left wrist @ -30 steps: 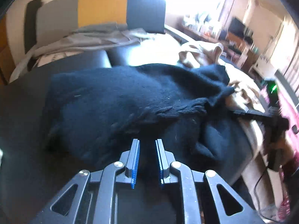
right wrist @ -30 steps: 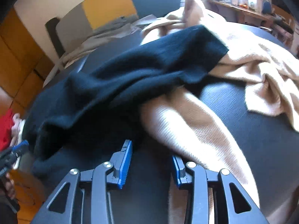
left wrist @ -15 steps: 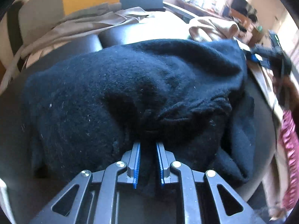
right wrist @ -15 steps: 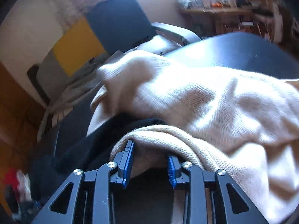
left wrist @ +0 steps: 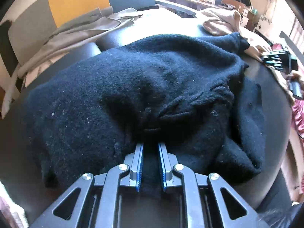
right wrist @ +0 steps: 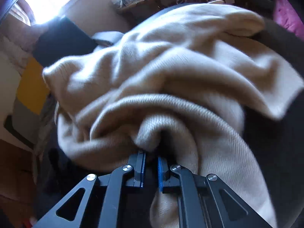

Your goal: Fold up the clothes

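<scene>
Both grippers clamped on knitwear, dark counter [left wrist: 266, 72] underneath.
Black sweater [left wrist: 133, 87] bunched mid-counter; left gripper [left wrist: 150, 148] fingers pinch its near fold. Cream sweater [right wrist: 171, 72] heaped just beside it; right gripper [right wrist: 151, 156] fingers closed on a fold at its near edge.

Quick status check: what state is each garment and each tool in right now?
Left tool: shut on the black sweater.
Right tool: shut on the beige sweater.
Black sweater: crumpled, unfolded, spread over the dark table.
Beige sweater: bunched, unfolded.
Tan garment: rumpled at the table's far edge, untouched.
</scene>
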Available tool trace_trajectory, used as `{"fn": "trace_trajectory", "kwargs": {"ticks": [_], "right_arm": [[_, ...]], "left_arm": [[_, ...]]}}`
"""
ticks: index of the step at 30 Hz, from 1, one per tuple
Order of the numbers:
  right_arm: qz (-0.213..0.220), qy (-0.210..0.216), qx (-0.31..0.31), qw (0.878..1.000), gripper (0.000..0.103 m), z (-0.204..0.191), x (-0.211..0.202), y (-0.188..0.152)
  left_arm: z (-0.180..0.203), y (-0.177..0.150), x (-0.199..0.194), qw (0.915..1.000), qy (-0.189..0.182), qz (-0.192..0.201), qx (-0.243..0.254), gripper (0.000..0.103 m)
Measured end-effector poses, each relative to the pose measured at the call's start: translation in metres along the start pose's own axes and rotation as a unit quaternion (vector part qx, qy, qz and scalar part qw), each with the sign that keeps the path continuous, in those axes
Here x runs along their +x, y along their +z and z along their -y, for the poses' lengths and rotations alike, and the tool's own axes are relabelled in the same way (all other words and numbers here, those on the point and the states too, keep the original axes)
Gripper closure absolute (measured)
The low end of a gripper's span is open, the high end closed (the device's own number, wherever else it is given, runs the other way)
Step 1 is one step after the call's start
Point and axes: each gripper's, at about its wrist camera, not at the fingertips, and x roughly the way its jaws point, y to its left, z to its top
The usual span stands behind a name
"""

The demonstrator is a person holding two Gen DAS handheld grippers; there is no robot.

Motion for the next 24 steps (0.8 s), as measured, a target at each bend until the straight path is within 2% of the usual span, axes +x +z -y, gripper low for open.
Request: {"fn": "trace_trajectory", "kwargs": {"ticks": [1,3,5,7,9,11,14,16,19,22,23,24], "right_arm": [[-0.004,-0.009,-0.007,1.000,0.093,-0.001,-0.007,-0.006],[-0.010,-0.027,-0.019,0.999,0.079,-0.005,-0.021,-0.020],[0.002,-0.024,-0.035,0.999,0.073,-0.013,-0.029,-0.024],[0.010,0.010,-0.058,0.998,0.064,-0.032,-0.043,-0.036],[0.005,0.057,-0.089,0.994,0.040,-0.067,-0.051,-0.052],[-0.003,0.083,-0.127,0.988,0.031,-0.101,-0.051,-0.078],[-0.015,0.092,-0.194,0.977,0.026,-0.162,-0.037,-0.108],[-0.022,0.089,-0.233,0.968,0.025,-0.194,-0.026,-0.123],[-0.033,0.074,-0.273,0.959,0.023,-0.233,-0.004,-0.133],[-0.050,0.028,-0.298,0.953,0.022,-0.260,0.029,-0.136],[-0.062,0.008,-0.302,0.951,0.023,-0.263,0.040,-0.138],[-0.071,0.003,-0.303,0.950,0.034,-0.264,0.044,-0.142]], "left_arm": [[-0.001,-0.002,-0.002,1.0000,0.005,0.002,-0.001,0.087],[-0.007,-0.010,-0.008,0.9998,0.017,0.005,-0.012,0.084],[-0.013,-0.017,-0.012,0.9993,0.021,0.010,-0.027,0.081],[-0.020,-0.025,-0.017,0.9986,0.025,0.014,-0.043,0.079],[-0.025,-0.034,-0.023,0.9977,0.027,0.018,-0.060,0.078],[-0.035,-0.039,-0.022,0.9970,0.033,0.018,-0.067,0.078],[-0.041,-0.055,-0.026,0.9952,0.063,0.009,-0.074,0.079],[-0.047,-0.070,-0.033,0.9937,0.062,0.013,-0.092,0.079],[-0.056,-0.096,-0.053,0.9903,0.036,0.030,-0.130,0.079],[-0.063,-0.116,-0.069,0.9850,0.014,0.039,-0.167,0.079],[-0.065,-0.121,-0.072,0.9834,0.009,0.040,-0.177,0.079],[-0.067,-0.126,-0.075,0.9820,0.006,0.042,-0.184,0.079]]}}
